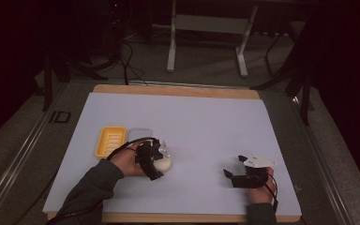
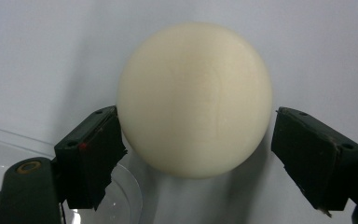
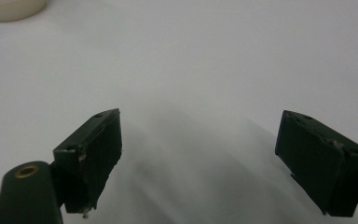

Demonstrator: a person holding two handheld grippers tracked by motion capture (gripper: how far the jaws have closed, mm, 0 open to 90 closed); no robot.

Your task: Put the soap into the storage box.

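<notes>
Left hand-held gripper [image 2: 196, 154] spread around smooth cream ball [image 2: 195, 100], right hand-held gripper [image 3: 209, 163] released over matte white sheet [image 3: 205, 60]

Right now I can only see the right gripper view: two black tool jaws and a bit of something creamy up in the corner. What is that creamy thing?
Observer: It's a cream ball. The left tool has one jaw on each side of it and isn't squeezed shut.
Operator: Is there anything else near it?
Observer: Yes, a yellow tray lies just beyond the left tool, on its far left side, apart from the ball.
Operator: Is my right tool close to the ball?
Observer: No. In the high view the right tool sits well off to the ball's right, open and holding nothing.
</notes>
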